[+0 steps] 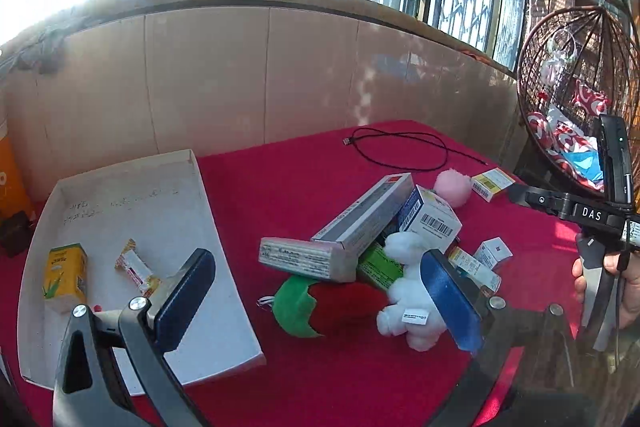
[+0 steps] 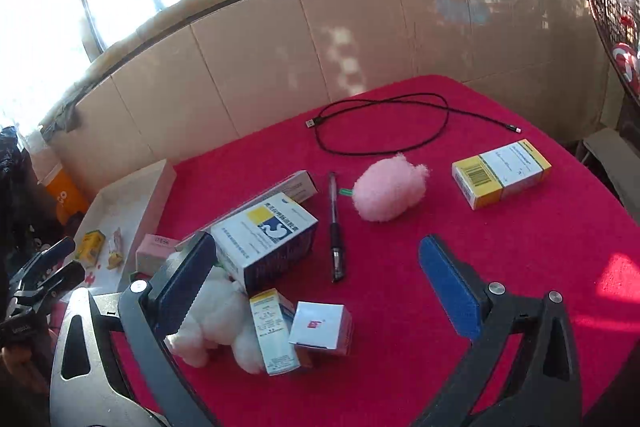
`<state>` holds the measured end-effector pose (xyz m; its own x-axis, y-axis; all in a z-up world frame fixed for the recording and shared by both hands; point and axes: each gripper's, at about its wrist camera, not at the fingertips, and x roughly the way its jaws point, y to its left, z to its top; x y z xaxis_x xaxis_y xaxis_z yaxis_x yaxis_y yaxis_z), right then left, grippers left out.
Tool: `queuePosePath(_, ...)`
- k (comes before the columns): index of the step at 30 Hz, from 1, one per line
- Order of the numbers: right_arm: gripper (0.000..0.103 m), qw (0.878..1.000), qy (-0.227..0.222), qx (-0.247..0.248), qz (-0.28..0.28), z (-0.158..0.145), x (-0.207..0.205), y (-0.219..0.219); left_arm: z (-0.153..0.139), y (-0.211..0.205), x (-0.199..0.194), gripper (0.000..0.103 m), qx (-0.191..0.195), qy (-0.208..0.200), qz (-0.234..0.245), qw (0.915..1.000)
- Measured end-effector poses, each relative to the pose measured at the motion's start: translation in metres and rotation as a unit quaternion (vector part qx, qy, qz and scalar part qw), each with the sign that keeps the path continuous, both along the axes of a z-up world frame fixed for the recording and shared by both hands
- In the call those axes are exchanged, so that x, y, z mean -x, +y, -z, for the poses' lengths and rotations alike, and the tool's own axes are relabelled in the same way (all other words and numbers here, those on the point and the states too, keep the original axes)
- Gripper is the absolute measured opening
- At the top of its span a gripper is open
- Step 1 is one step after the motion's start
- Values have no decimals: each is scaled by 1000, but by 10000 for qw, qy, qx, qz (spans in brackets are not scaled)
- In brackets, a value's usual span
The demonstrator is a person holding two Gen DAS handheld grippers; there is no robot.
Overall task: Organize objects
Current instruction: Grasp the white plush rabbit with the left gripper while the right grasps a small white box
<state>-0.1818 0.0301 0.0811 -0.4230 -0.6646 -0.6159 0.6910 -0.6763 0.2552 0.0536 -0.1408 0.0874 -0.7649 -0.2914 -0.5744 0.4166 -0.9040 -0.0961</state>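
Observation:
My left gripper (image 1: 320,295) hangs open and empty over a pile on the red cloth: a white plush (image 1: 412,291), a red and green plush (image 1: 332,307), a long grey box (image 1: 360,223) and a blue-white box (image 1: 430,219). To the left, a white tray (image 1: 224,307) holds a yellow-green carton (image 1: 66,275) and a wrapped sweet (image 1: 136,269). My right gripper (image 2: 318,289) is open too, empty, above a small white box (image 2: 320,325) and a narrow box (image 2: 274,331). Beyond lie a pen (image 2: 336,231), a pink plush (image 2: 390,193) and a yellow box (image 2: 502,179).
A black cable (image 2: 380,127) loops at the table's far side, near a tiled wall (image 2: 360,39) under barred windows. A hanging wicker chair (image 1: 576,99) stands off the table's right edge. A hand (image 1: 628,287) holds the right gripper.

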Motion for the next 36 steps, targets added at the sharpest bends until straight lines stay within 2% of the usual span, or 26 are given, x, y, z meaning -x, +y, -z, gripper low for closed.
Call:
queuePosePath(4,103,9991,-255,-307,159,27,8,14,24,34,33,103,-199,-412,694,9965)
queuePosePath(8,100,9990,-225,-363,91,36,1,5,35,55,47,103,-8,-624,932,9937)
queuePosePath(11,88,9987,-233,-429,-177,43,-11,-10,38,55,52,103,-90,-647,953,9933)
queuePosePath(13,74,9979,-270,-530,-272,49,-16,-17,40,55,56,103,-108,-672,939,9933)
queuePosePath(15,67,9971,-346,-607,-306,56,-16,-20,45,54,59,103,-77,-750,906,9930)
queuePosePath(18,65,9974,-328,-559,-321,56,-16,-19,51,52,65,101,-87,-893,858,9923)
queuePosePath(21,61,9971,-334,-572,-385,56,-15,-20,57,51,70,93,-165,-1010,856,9911)
queuePosePath(22,58,9970,-357,-554,-414,56,-15,-20,59,53,71,86,-193,-1022,880,9907)
queuePosePath(23,56,9970,-375,-531,-428,55,-15,-20,60,54,71,73,-218,-1024,924,9902)
queuePosePath(24,51,9969,-394,-511,-458,55,-16,-20,61,55,72,65,-256,-1037,971,9895)
queuePosePath(25,42,9969,-398,-484,-472,54,-16,-20,63,55,71,62,-305,-1041,994,9891)
queuePosePath(27,37,9968,-410,-498,-463,54,-15,-19,63,55,66,59,-381,-957,1012,9895)
queuePosePath(32,36,9963,-501,-463,-528,54,-12,-17,61,53,60,57,-501,-857,967,9904)
queuePosePath(36,37,9955,-499,-540,-596,54,-13,-19,59,55,56,57,-447,-827,855,9919)
